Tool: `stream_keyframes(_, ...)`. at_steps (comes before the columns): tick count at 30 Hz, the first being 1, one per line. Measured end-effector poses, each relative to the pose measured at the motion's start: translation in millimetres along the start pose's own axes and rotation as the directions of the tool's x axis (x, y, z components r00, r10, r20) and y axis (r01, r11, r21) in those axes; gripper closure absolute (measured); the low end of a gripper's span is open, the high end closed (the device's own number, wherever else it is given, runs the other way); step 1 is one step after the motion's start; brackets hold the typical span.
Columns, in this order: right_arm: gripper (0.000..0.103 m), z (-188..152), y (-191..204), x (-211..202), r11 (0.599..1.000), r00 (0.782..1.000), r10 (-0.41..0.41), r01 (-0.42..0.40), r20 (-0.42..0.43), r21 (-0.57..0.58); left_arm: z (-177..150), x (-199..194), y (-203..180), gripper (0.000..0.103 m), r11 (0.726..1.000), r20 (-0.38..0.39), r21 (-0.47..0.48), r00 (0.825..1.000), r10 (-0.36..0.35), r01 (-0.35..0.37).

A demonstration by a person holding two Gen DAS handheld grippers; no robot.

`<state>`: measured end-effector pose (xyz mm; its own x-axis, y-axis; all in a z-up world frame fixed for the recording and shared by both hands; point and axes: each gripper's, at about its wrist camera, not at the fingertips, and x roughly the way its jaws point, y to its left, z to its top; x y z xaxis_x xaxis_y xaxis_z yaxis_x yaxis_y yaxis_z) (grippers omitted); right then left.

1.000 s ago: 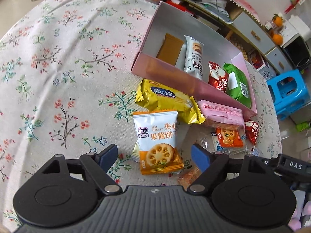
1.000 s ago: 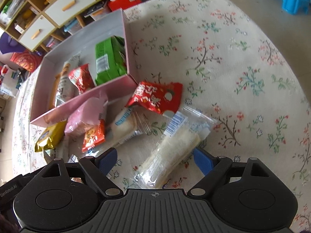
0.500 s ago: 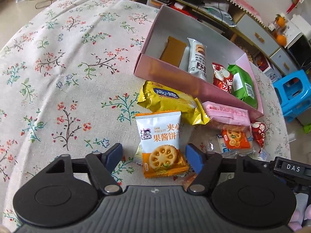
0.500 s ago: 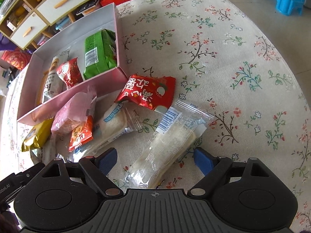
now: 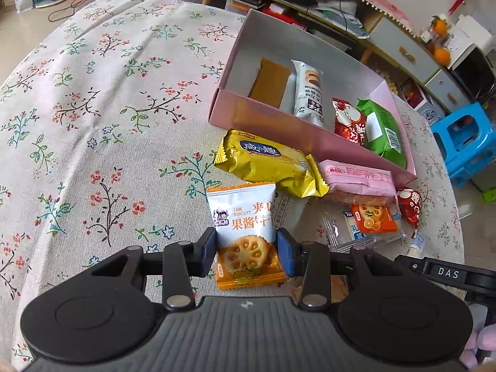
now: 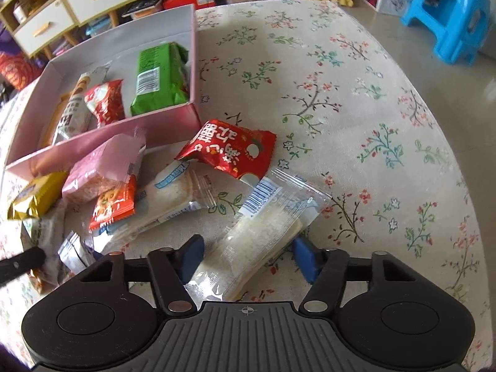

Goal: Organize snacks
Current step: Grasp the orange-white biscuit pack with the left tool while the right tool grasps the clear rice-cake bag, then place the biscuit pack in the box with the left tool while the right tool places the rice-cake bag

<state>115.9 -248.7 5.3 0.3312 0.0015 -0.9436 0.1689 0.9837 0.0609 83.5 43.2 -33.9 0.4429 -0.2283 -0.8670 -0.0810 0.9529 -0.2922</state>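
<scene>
While four packets already lie inside the shallow pink cardboard box [image 5: 310, 136] — a flat brown sachet [image 5: 269, 82], a long white biscuit pack [image 5: 308, 91], a small red pouch [image 5: 347, 121] and a green wrapped bar [image 5: 383, 131] — most of the snacks remain loose on the flowered worktop [image 5: 93, 108], so by my reading the sorting is less than half done. The left claw [image 5: 246, 249] has just been closing, and its blue pads now press on both edges of the white-and-orange jam biscuit packet [image 5: 245, 220], which lies flat on the cloth in front of the box. The right claw [image 6: 246, 255] has also just been closing around the clear plastic pack of pale rice cake [image 6: 263, 238]; one pad looks to meet the wrapper while the other seems just short of it, so that grip does not look complete. Left to go in are the yellow foil packet [image 5: 263, 162], the pink wrapped cake [image 5: 356, 176], the small orange pouch [image 5: 373, 218], the red crinkled bag [image 6: 229, 150] and a second clear pack [image 6: 173, 198], all crowded near the box's front wall.
</scene>
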Motion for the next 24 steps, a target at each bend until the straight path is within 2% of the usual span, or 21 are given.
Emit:
stream_keyframes(6,0.062,0,-2,-2,1.000,1.000,0.010,-0.010,0.006,-0.028,1,-5,2,0.066,1.000,-0.001,0.030,1.000,0.008,-0.008)
stream_keyframes(19,0.078,6,-23,-13,0.990,0.992,0.125,-0.125,-0.003,0.061,5,-21,16,0.066,1.000,0.027,0.011,1.000,-0.011,0.011)
stream_keyframes(24,0.079,9,-31,-19,0.980,0.985,0.173,-0.173,0.007,0.102,8,-26,20,0.066,1.000,0.038,0.010,0.999,-0.021,0.021)
